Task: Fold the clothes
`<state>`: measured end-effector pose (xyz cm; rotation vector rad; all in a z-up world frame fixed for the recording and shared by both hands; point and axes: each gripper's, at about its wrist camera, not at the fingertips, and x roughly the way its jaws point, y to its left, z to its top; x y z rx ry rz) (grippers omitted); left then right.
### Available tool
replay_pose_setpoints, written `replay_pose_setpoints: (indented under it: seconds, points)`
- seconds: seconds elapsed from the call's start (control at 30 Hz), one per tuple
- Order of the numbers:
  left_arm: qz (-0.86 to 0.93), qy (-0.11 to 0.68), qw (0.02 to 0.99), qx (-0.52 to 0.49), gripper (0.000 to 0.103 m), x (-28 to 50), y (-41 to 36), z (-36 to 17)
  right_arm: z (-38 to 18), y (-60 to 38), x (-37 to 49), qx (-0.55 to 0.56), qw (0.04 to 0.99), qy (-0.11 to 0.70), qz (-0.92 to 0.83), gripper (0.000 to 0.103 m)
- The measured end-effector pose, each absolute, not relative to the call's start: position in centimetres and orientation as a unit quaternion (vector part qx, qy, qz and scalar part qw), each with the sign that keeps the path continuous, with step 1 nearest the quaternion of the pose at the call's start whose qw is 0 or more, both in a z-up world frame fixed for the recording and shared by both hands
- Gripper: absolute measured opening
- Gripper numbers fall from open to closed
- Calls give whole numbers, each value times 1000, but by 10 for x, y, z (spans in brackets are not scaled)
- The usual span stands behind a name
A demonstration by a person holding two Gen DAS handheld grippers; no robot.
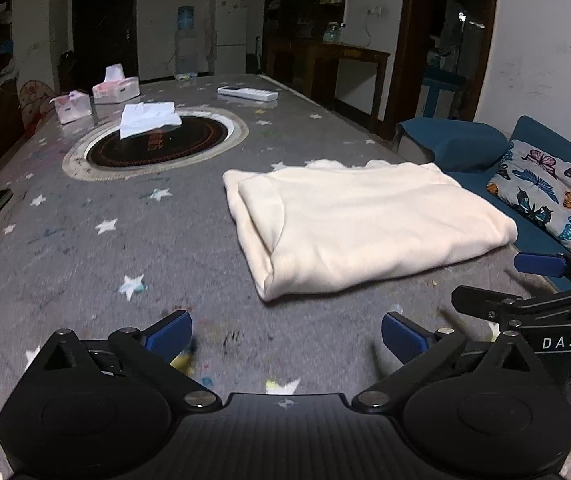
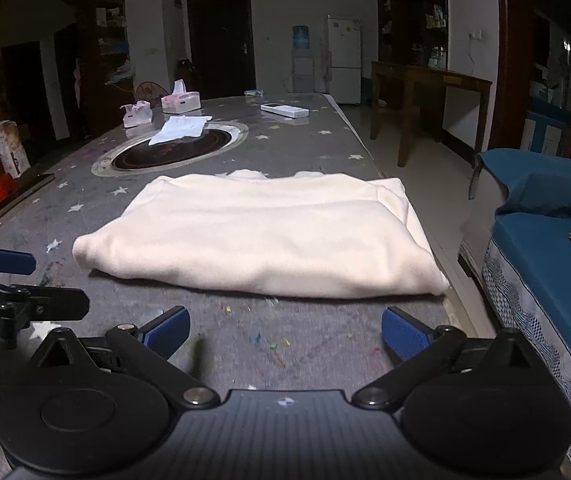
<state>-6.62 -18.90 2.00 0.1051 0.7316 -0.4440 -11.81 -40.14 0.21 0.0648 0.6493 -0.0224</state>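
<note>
Your left claw [image 1: 285, 338] and right claw [image 2: 285, 334] both stood released, jaws wide, nothing between the blue pads. Each hung low over the tabletop [image 1: 85, 248], just short of the near edge of the cream garment [image 1: 365, 224], touching no cloth.

The garment lay folded into a thick rectangle toward the tabletop's right side, its right edge close to the drop-off beside the blue sofa [image 2: 545, 240]. One flap [image 1: 261, 200] lay doubled over along the left in the left wrist view.

Judgement: the fold looked done or near done, with you just clear of it. If another fold is wanted, the next move calls for both claws to pinch the near corners and carry them to the far edge together; otherwise, a light squaring-up.

Containers: two tissue boxes [image 1: 115, 89] [image 1: 71, 106] stood at the far left, the taller with a tissue poking out the top. A loose white tissue [image 1: 147, 119] lay on the round inset [image 1: 153, 142], in no box. A remote [image 1: 247, 93] lay at the far end.
</note>
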Motion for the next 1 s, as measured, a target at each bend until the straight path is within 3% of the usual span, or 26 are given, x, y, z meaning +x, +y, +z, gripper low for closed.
replay_pose_setpoints:
  seconds: [1.0]
  points:
    - [-197,376,904,53,103,-67,-192,8,-9,-397,-104,14,942,336,-20,103]
